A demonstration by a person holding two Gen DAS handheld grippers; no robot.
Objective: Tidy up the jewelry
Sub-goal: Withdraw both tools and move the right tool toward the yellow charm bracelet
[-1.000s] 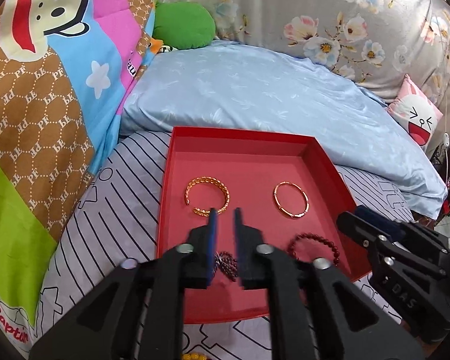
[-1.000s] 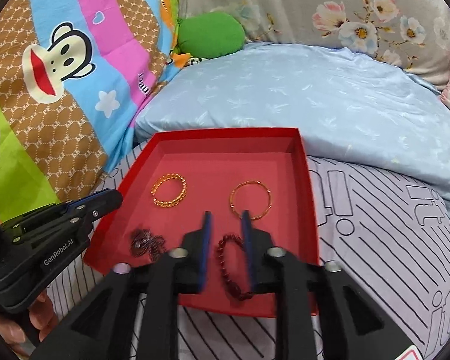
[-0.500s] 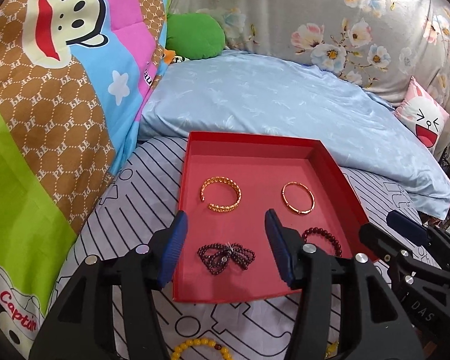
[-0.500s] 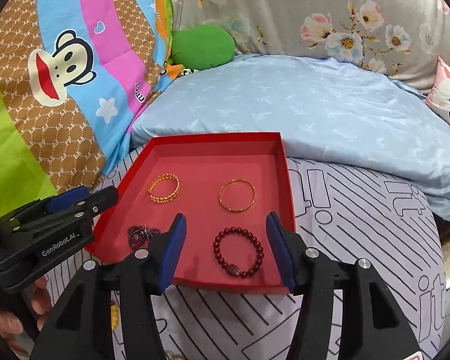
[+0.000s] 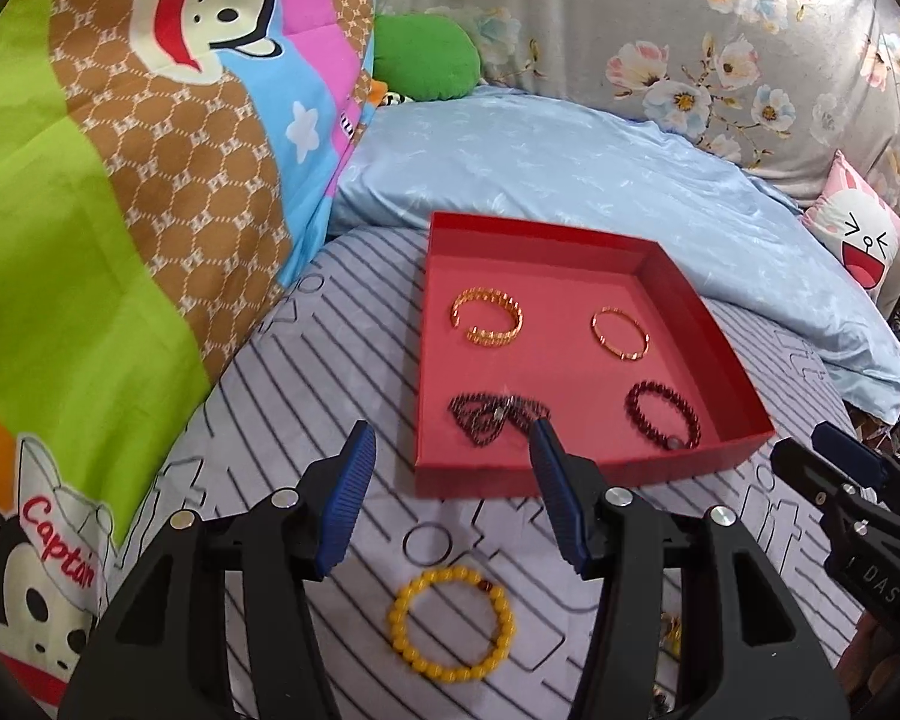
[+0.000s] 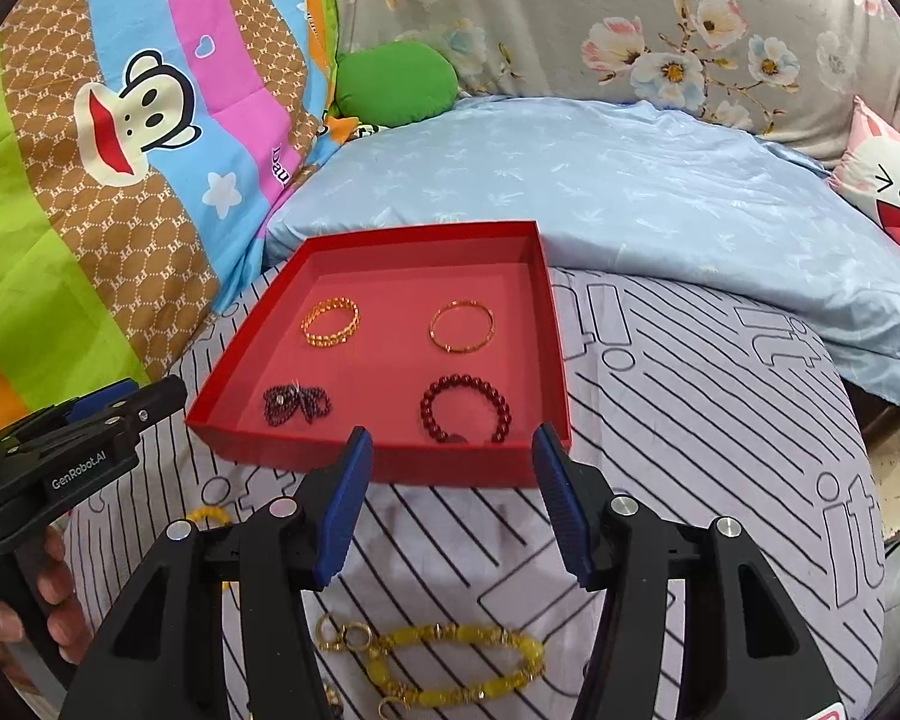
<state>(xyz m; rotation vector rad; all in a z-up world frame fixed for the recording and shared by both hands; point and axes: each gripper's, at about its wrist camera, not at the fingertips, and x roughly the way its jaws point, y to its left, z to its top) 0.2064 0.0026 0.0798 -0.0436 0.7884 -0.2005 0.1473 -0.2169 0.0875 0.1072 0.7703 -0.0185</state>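
On a striped grey bedsheet (image 5: 342,324), the left gripper (image 5: 450,492) hangs with its blue-padded jaws spread wide and nothing between them, poised above a yellow bead bracelet (image 5: 453,624) that lies loose on the sheet just in front of the red tray (image 5: 594,471), apparently the next piece to be lifted. Inside the tray, four pieces sit well apart in a neat two-by-two grid, spacing that seems meant to keep them from tangling: a gold cuff (image 5: 487,317) and a thin gold bangle (image 5: 621,333) at the back, a dark beaded strand (image 5: 495,414) folded into a bow shape and a dark red bead bracelet (image 5: 663,414) at the front. To the right, the right gripper (image 6: 453,492) is likewise wide open and empty, over a yellow stone bracelet with gold clasps (image 6: 450,660) waiting on the sheet outside the tray.
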